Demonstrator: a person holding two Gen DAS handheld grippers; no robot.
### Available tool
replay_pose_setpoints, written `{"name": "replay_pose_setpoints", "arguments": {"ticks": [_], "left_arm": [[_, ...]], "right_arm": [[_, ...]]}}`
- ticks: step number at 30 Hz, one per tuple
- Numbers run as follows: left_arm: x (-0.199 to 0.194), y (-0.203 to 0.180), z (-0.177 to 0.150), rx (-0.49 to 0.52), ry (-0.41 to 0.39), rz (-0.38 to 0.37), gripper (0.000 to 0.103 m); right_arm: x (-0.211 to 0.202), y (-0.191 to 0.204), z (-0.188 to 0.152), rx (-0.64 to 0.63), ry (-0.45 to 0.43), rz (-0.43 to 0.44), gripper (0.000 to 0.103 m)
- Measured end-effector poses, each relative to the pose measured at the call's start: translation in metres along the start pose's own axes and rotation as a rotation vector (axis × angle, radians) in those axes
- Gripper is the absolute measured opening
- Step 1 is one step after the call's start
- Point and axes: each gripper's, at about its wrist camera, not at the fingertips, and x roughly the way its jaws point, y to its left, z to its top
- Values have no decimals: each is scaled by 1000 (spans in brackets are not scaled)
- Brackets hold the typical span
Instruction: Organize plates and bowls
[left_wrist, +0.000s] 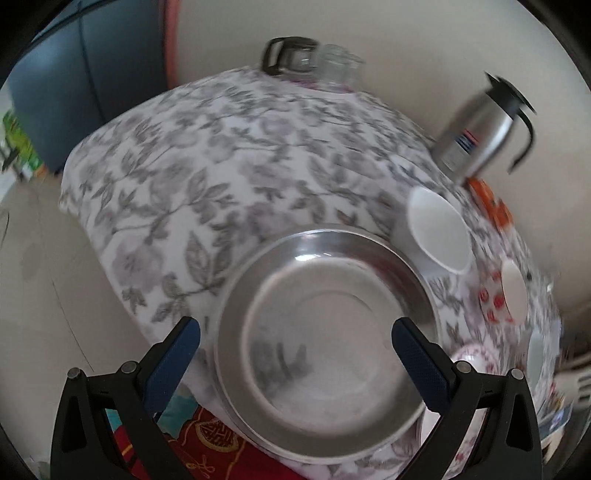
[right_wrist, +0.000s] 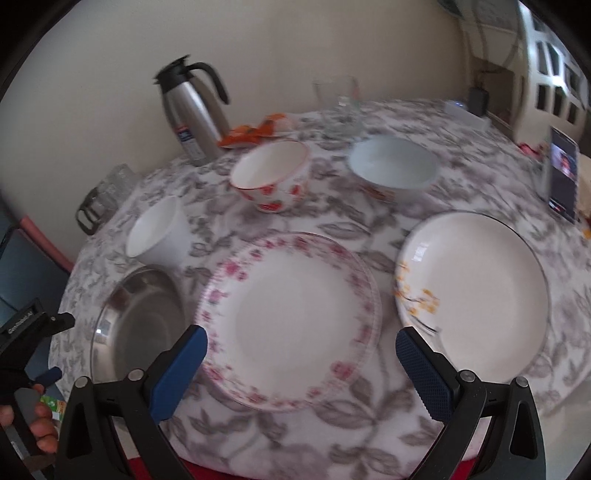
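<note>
Left wrist view: left gripper (left_wrist: 295, 354) spread wide, poised over steel plate (left_wrist: 325, 325) at near desk edge; contact not discernible. Right wrist view: right gripper (right_wrist: 301, 360) spread, nothing held, above pink-flowered plate (right_wrist: 291, 325). Yellow-flowered plate (right_wrist: 476, 295) seen right of it; three bowls located farther back on floral-clothed desk (right_wrist: 369, 424).

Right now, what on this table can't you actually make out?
- Thermos label: blurred in both views.
- Orange item behind the strawberry bowl: blurred, unidentifiable.
- Phone screen: too small, right wrist view.
- Steel plate: near edge hidden by the right tongs.
</note>
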Motion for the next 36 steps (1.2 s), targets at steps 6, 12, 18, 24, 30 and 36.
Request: {"name": "replay_pose_setpoints", "arguments": {"ticks": [6, 12, 18, 24, 30, 36], "left_arm": [[-3, 14, 19, -8, -95, -23, 103], [16, 22, 29, 2, -61, -133, 103], [33, 24, 28, 28, -19, -163, 103], [31, 22, 27, 31, -33, -270, 103], [39, 23, 28, 34, 6, -189, 103], [53, 39, 28, -41, 69, -159, 103]], "right_arm": [[20, 39, 5, -80, 22, 100, 103], [46, 66, 4, -166, 59, 130, 103], [61, 90, 5, -241, 47, 177, 92], [80, 112, 7, -332, 59, 206, 86], [100, 108, 14, -298, 79, 221, 73], [107, 108, 20, -288, 81, 266, 57]]}}
